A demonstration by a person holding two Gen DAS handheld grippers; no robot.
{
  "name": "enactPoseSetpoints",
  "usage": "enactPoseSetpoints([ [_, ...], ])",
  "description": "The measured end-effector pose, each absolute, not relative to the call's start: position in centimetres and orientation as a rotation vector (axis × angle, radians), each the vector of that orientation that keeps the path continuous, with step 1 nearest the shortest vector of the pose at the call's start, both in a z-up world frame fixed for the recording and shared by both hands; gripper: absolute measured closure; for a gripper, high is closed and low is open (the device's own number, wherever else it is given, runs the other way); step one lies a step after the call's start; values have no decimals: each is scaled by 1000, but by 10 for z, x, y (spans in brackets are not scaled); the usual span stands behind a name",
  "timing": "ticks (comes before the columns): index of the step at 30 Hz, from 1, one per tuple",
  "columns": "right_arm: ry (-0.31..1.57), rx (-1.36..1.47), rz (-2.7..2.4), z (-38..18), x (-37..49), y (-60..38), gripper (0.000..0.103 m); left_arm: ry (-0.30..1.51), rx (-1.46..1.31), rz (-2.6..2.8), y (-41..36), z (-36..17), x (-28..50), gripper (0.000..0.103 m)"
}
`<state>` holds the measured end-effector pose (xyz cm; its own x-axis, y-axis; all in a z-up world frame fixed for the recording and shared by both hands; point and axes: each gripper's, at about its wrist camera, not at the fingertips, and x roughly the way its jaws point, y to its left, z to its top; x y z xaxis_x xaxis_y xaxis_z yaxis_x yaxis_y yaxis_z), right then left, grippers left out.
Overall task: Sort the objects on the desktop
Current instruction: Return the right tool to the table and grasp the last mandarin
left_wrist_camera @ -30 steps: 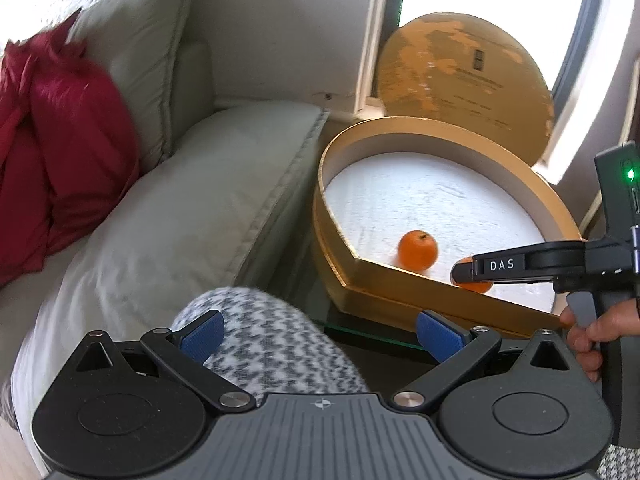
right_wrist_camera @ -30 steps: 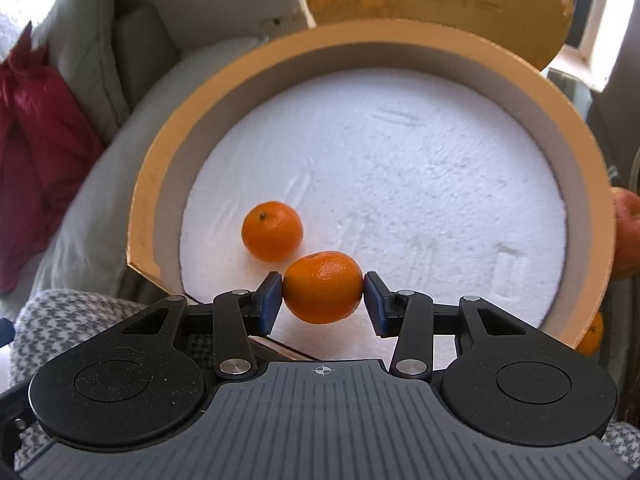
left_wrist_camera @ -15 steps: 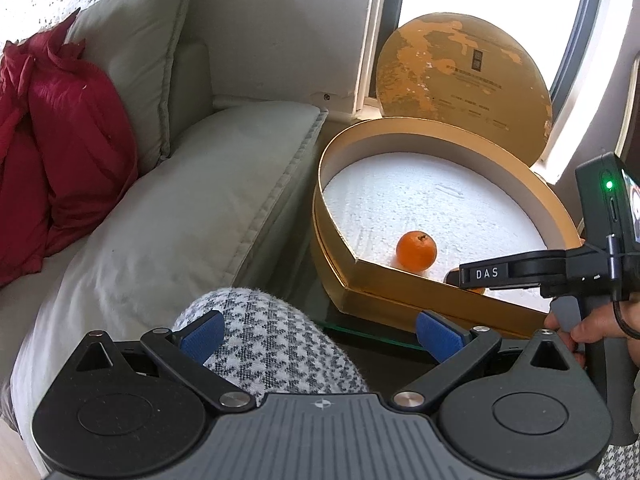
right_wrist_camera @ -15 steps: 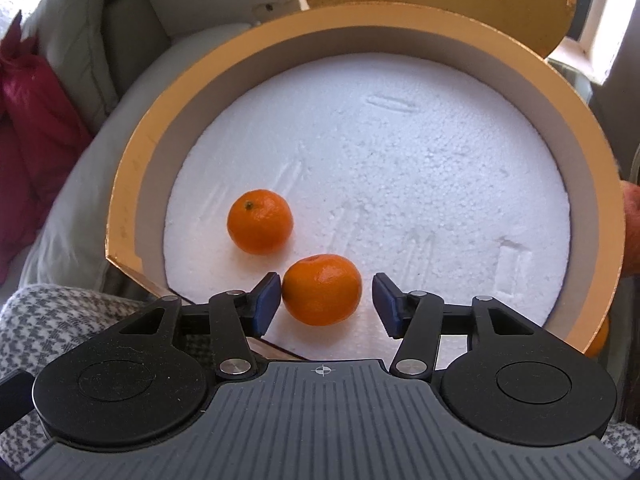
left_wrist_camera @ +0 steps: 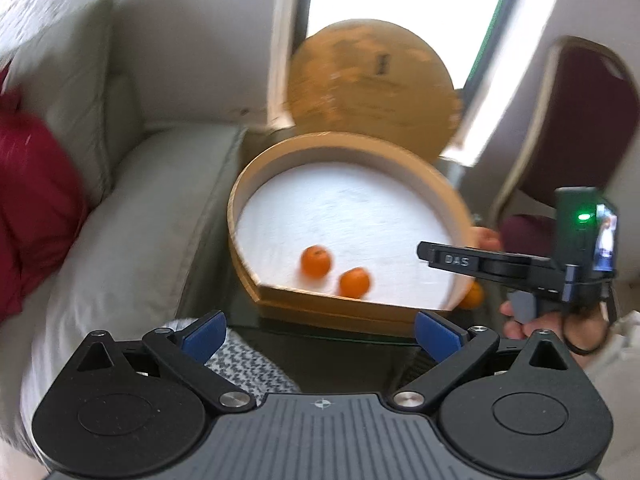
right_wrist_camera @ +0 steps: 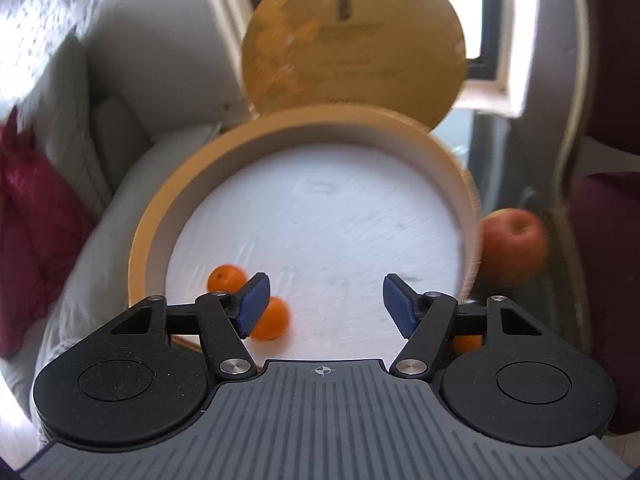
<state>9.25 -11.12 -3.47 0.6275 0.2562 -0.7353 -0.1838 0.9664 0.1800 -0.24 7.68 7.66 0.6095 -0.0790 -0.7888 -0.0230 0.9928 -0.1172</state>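
Observation:
Two small oranges lie on the white foam floor of a gold-rimmed round box (left_wrist_camera: 248, 188) (right_wrist_camera: 160, 200): one (left_wrist_camera: 316, 261) (right_wrist_camera: 226, 277) further left, the other (left_wrist_camera: 354, 282) (right_wrist_camera: 274, 319) near the front wall. My right gripper (right_wrist_camera: 324, 300) (left_wrist_camera: 424, 250) is open and empty, held above the box's front right part. My left gripper (left_wrist_camera: 316, 332) is open and empty, low in front of the box. A third orange (left_wrist_camera: 474, 295) (right_wrist_camera: 466, 342) lies outside the box at its right. A red apple (right_wrist_camera: 514, 242) sits right of the box.
The box's gold lid (left_wrist_camera: 372, 84) (right_wrist_camera: 354, 36) leans against the window behind. A grey sofa (left_wrist_camera: 132, 216) with a red cushion (left_wrist_camera: 28, 208) lies left. A dark red chair (left_wrist_camera: 576, 120) stands right. A houndstooth-clad knee (left_wrist_camera: 240, 364) is below my left gripper.
My right gripper has let go of the orange, opened wide and pulled back and up. The released orange now rests in the box. My left gripper's view has swung right.

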Motion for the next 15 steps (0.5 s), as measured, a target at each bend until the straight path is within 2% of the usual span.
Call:
enactPoseSetpoints([
  [5, 844, 128, 191, -24, 90, -137, 32, 862, -80, -147, 63, 102, -14, 2],
  [15, 868, 167, 106, -34, 92, -172, 31, 863, -107, -205, 57, 89, -5, 2],
])
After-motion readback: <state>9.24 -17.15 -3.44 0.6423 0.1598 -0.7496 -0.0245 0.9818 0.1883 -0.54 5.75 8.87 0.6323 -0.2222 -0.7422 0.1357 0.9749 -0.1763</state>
